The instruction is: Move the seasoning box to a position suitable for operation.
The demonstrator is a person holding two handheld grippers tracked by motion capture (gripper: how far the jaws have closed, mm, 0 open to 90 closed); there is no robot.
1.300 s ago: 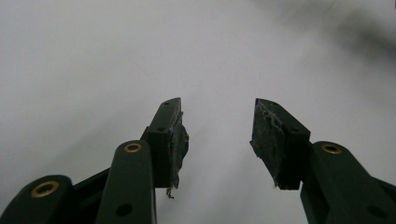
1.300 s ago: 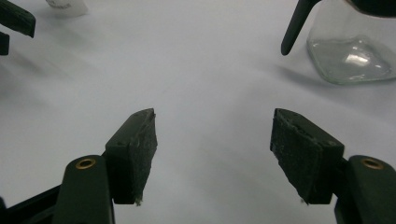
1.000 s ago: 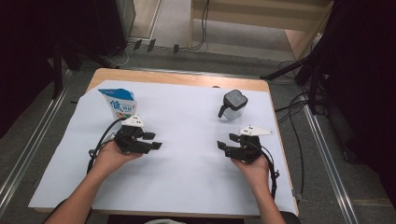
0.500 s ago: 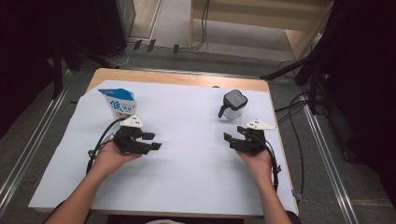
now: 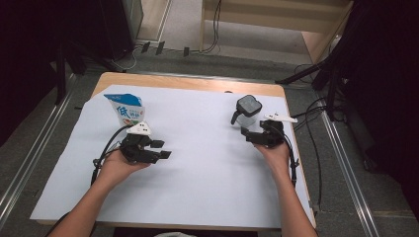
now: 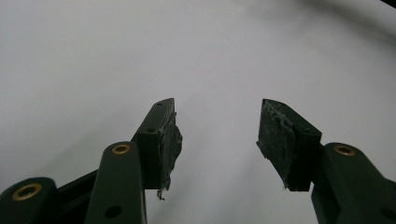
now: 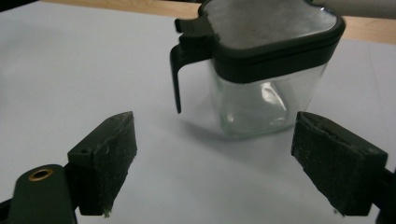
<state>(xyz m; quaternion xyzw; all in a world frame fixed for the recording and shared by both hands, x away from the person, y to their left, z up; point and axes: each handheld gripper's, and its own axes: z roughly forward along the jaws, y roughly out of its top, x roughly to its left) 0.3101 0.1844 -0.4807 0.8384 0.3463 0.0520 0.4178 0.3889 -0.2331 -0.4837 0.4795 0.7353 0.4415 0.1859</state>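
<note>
A clear glass jug [image 5: 246, 111] [image 7: 261, 84] with a black lid and handle stands at the table's back right. My right gripper [image 5: 248, 133] [image 7: 224, 163] is open just in front of it, its jaws spread wide and aimed at the jug without touching it. A blue and white milk carton [image 5: 126, 111] stands at the back left. Just in front and right of the carton, my left gripper [image 5: 161, 149] [image 6: 217, 140] is held open over bare white paper, with nothing between its jaws.
White paper [image 5: 197, 163] covers the wooden table [image 5: 197, 83]. Cables [image 5: 306, 128] trail off the right edge. Metal rails [image 5: 346, 168] and dark floor flank the table, with furniture behind it.
My right gripper has moved forward toward the jug and now sits close in front of it. The left gripper has stayed where it was.
</note>
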